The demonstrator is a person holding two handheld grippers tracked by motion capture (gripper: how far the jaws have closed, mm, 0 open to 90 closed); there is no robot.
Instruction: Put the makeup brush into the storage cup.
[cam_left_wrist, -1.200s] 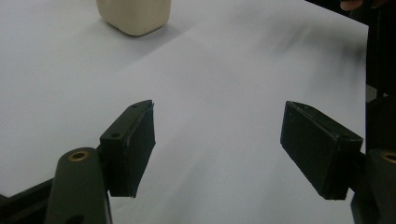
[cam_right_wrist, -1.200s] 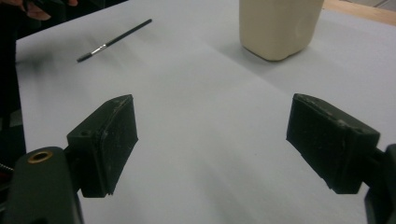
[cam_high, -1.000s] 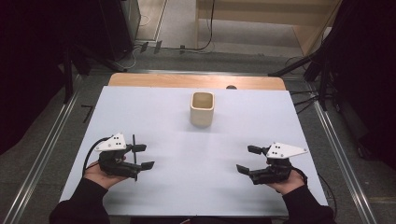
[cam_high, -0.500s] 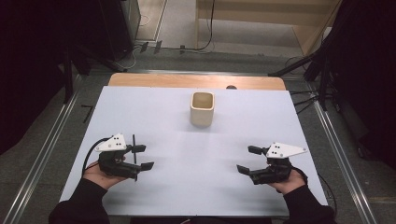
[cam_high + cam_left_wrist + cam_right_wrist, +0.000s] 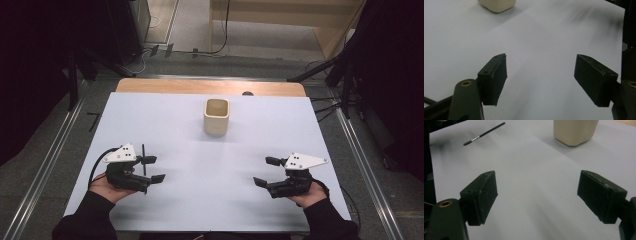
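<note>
While both claws gape empty, the unlabeled beige cup (image 5: 217, 117) stands apart.

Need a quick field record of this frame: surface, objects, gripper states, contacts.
surface: white table, bare wood strip at its far edge
cup: cream, square-mouthed, upright, far centre; looks empty from above
brush: thin black one lying flat on the table, beside the left gripper
left gripper: open, holds nothing
right gripper: open, holds nothing
hands: one behind each gripper, near the table's front edge
contacts: neither gripper touches the cup or brush
</note>
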